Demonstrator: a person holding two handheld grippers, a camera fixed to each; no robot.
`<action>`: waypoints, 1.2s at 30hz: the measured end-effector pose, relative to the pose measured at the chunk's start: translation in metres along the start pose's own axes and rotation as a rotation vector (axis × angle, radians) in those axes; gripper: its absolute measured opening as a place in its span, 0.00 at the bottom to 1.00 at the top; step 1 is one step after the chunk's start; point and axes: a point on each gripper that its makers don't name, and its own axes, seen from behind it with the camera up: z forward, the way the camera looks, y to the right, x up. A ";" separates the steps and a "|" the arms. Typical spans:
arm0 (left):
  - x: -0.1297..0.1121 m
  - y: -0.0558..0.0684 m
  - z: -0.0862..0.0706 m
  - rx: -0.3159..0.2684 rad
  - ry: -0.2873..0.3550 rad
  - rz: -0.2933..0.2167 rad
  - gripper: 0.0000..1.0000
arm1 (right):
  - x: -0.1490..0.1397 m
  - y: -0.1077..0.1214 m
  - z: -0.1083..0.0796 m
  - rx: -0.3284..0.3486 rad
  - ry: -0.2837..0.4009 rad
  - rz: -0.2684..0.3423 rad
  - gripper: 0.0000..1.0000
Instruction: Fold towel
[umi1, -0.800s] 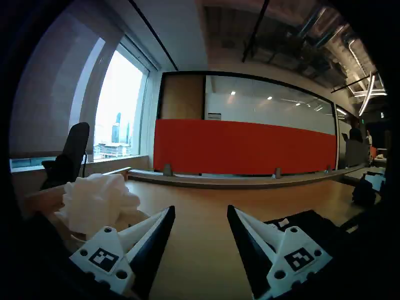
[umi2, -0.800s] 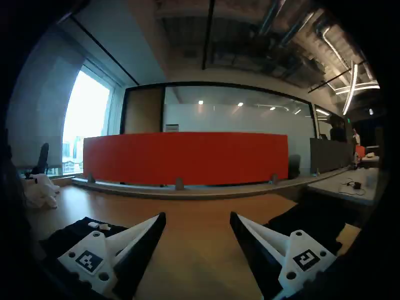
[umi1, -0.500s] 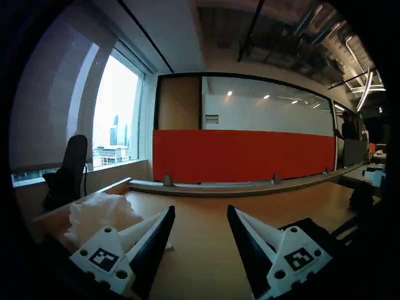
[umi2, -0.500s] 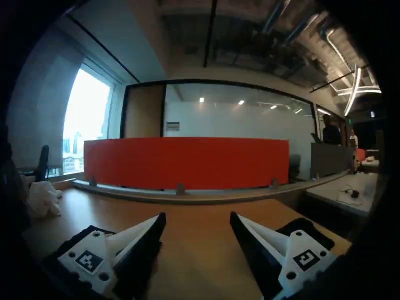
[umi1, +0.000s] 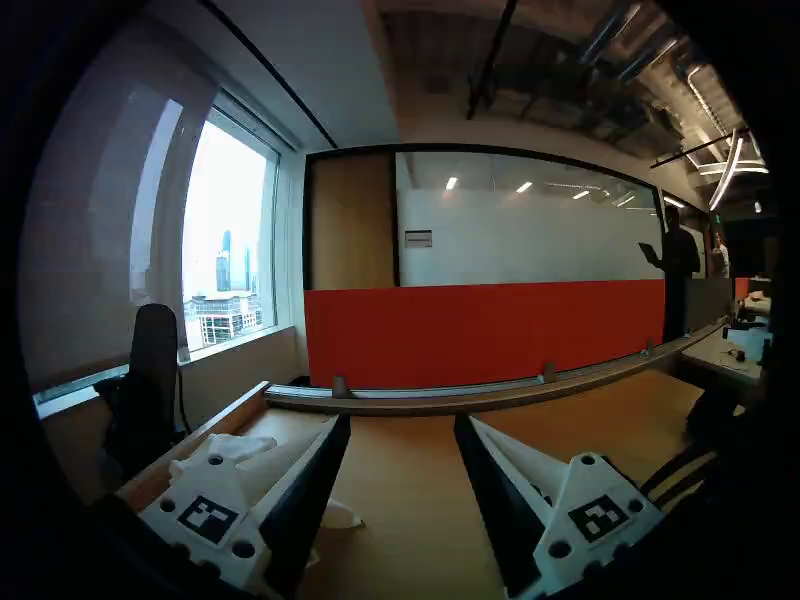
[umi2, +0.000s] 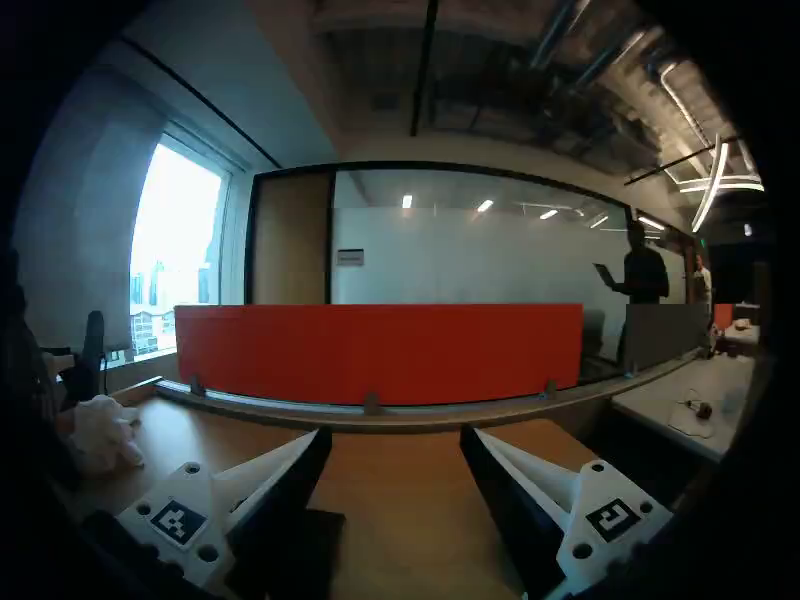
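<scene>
A crumpled white towel (umi1: 222, 449) lies at the left end of the wooden table (umi1: 400, 500), half hidden behind my left finger in the left gripper view. My left gripper (umi1: 400, 418) is open above the table with nothing between its fingers. In the right gripper view the same white heap (umi2: 100, 436) sits far left. A corner of a black towel (umi2: 312, 535) shows just under my left finger there. My right gripper (umi2: 395, 432) is open and empty over the bare table (umi2: 400, 500).
A red divider (umi1: 480, 332) runs along the table's far edge, also visible as the red divider (umi2: 380, 350). A dark office chair (umi1: 150, 380) stands by the window at left. A person (umi2: 640, 275) stands far off at right beside another desk (umi2: 690, 395).
Both views have tipped upward, so the table sits lower in frame. The black towel has slid almost out of sight under the fingers. The white heap has dropped behind the left finger.
</scene>
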 end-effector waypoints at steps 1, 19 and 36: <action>0.002 0.001 -0.001 -0.004 -0.003 0.003 0.76 | 0.002 -0.001 -0.001 0.002 -0.004 -0.002 0.99; 0.003 0.059 -0.011 -0.260 -0.145 0.087 0.76 | 0.001 -0.053 -0.018 0.268 -0.175 -0.135 0.99; -0.049 0.089 -0.025 -0.393 -0.272 0.140 0.76 | -0.048 -0.086 -0.028 0.428 -0.314 -0.216 0.99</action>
